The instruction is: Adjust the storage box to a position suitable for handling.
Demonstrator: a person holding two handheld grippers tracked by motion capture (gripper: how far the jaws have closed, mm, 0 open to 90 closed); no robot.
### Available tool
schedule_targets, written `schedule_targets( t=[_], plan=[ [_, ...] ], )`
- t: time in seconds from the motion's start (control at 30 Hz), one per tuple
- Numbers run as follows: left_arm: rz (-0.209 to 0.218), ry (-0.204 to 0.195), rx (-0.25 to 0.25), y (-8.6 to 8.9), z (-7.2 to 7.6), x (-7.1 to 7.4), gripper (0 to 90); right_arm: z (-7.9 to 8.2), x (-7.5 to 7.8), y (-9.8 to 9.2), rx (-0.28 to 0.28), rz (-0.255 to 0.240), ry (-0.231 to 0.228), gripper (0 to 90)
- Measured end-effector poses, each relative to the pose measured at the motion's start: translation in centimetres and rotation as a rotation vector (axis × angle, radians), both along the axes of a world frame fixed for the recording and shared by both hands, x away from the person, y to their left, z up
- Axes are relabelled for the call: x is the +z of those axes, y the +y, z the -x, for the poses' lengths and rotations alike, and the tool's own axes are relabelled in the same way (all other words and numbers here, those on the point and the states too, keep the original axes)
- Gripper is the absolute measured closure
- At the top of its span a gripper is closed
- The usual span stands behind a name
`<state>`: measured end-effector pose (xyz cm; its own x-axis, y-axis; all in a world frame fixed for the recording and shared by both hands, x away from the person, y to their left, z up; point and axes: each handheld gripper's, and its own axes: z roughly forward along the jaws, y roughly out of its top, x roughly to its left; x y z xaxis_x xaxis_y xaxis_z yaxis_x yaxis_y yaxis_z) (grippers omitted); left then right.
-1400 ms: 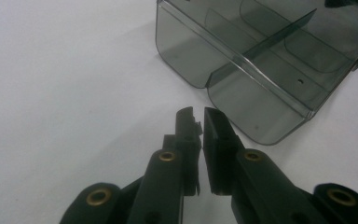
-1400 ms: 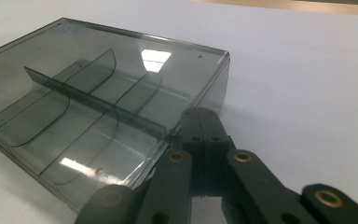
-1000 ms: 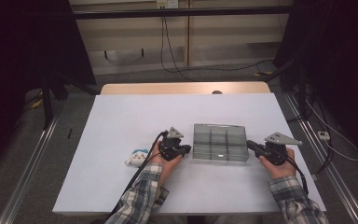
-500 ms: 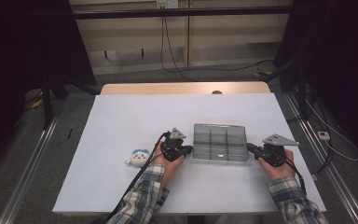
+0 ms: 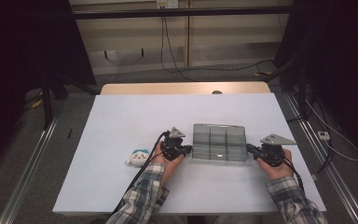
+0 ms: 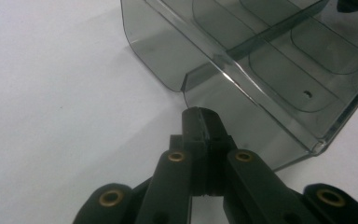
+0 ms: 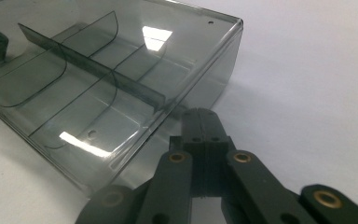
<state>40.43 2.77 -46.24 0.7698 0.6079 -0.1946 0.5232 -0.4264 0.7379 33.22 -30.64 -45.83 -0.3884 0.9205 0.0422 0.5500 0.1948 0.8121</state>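
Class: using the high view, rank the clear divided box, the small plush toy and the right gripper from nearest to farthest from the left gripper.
1. Clear divided box: directly to the right of the left gripper, at its tips.
2. Small plush toy: to its left on the table.
3. Right gripper: beyond the box's far side.

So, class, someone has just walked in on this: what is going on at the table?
A person at a white table holds a tool in each hand, one at each end of a clear divided tray. The left tool and right tool both have their jaws shut, tips against the tray's end walls; whether they pinch the walls is unclear. A small plush toy lies to the left, untouched.
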Motion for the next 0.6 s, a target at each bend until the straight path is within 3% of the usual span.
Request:
schedule_targets(
  t=[0.3,0.6],
  plan=[
    [-0.001,0.015,0.024,0.9,0.4,0.1,90.0,0.0,0.0,0.7,0.032,-0.008,0.007,90.0],
    [-0.008,0.024,0.012,2.3,1.6,0.5,90.0,-0.2,0.0,1.6,0.067,-0.008,0.008,90.0]
  ],
)
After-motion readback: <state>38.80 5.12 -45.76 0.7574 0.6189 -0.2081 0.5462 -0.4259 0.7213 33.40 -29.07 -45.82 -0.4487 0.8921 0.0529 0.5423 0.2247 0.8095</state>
